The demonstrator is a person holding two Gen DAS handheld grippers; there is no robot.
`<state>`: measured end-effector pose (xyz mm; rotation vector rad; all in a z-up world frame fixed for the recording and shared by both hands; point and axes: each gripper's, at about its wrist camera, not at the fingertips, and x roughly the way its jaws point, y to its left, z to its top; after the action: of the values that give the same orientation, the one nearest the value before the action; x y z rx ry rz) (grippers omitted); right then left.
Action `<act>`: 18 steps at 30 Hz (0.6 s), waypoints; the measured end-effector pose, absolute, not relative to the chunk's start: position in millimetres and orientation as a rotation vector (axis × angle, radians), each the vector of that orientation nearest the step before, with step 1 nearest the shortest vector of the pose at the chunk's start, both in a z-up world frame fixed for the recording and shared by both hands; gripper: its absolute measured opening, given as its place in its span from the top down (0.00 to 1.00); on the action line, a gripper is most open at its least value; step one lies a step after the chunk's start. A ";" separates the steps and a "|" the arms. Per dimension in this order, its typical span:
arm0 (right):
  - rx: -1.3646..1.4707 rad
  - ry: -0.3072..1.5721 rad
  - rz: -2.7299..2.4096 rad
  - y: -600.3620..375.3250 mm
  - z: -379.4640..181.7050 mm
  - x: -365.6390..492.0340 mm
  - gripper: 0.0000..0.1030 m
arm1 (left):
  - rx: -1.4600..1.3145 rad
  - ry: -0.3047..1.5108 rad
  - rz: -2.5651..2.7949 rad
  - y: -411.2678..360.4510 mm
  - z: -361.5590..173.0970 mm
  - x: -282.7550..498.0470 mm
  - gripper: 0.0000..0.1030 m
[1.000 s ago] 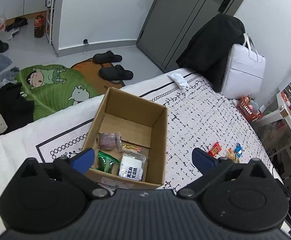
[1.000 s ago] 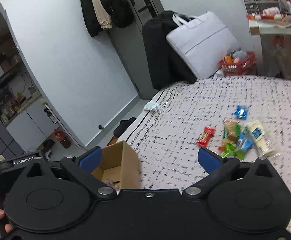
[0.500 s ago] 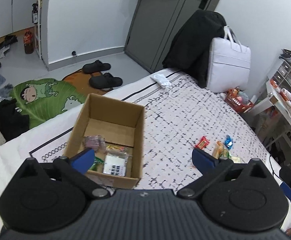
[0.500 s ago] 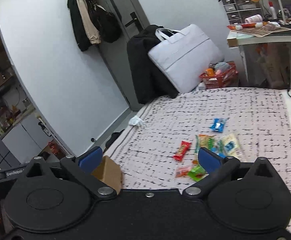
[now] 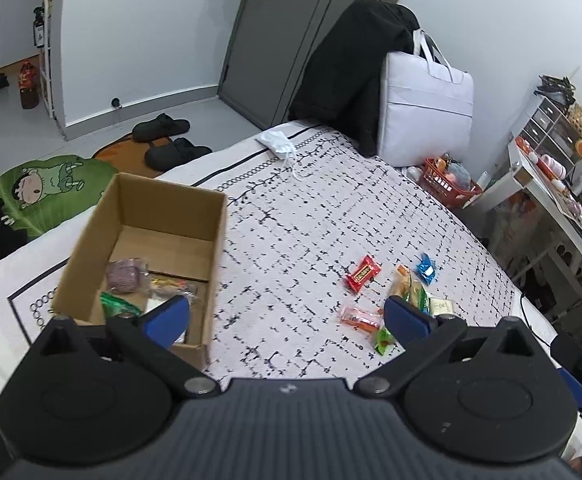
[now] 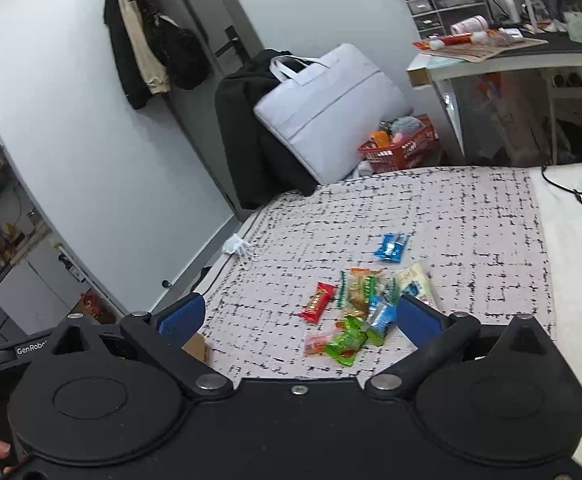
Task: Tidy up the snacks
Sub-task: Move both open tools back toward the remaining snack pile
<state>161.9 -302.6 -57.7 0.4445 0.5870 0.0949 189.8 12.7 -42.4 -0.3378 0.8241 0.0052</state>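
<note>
An open cardboard box [image 5: 159, 204] stands on the patterned bed cover, with several wrapped snacks [image 5: 125, 276] lying in its near half. To its right a loose pile of snacks lies on the cover: a red bar [image 5: 363, 273] [image 6: 318, 302], a blue packet [image 5: 426, 268] [image 6: 391, 246], a pink packet [image 5: 361, 316] and a green packet [image 6: 345, 343]. My left gripper [image 5: 287, 318] hovers open above the cover between box and pile, holding nothing. My right gripper [image 6: 299, 316] is open and empty above the pile's near side. One corner of the box [image 6: 197, 347] shows by its left finger.
A white bag [image 5: 427, 96] and a black coat [image 5: 351, 68] lean at the bed's far end, with a face mask [image 5: 277, 142] near the far edge. A red basket [image 6: 399, 146] and a desk [image 6: 511, 56] stand to the right. Slippers [image 5: 163, 142] and a green mat [image 5: 47, 188] lie on the floor.
Both views have swung right and pulled back: the box has slid to the left in the left wrist view, and the snack pile has come nearer the middle in both. Both grippers stay open.
</note>
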 end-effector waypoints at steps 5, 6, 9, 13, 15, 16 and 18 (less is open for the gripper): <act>0.483 0.605 0.084 -319.0 -67.8 166.9 0.00 | -0.323 0.828 0.003 -7.6 -51.5 200.8 0.00; 0.493 0.608 0.081 -322.4 -70.5 168.0 0.00 | -0.320 0.831 0.002 -11.9 -54.0 203.7 0.00; 0.501 0.620 0.056 -331.0 -78.6 171.9 0.00 | -0.303 0.841 0.000 -26.0 -62.0 210.8 0.00; 0.542 0.643 0.007 -346.2 -91.0 177.7 0.00 | -0.299 0.866 -0.010 -43.4 -74.7 220.0 0.00; 0.576 0.648 -0.005 -353.7 -97.4 179.8 0.00 | -0.286 0.875 -0.020 -53.5 -80.8 223.9 0.00; 0.588 0.654 -0.008 -356.1 -100.5 181.4 0.00 | -0.279 0.880 -0.022 -58.3 -84.1 225.4 0.00; 0.601 0.666 -0.011 -358.7 -106.0 184.6 0.00 | -0.277 0.896 -0.020 -66.7 -91.3 230.7 0.00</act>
<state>184.6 -358.7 -106.0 0.6012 0.6656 -0.0114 230.7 -66.7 -91.3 -0.2772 0.8961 -0.0199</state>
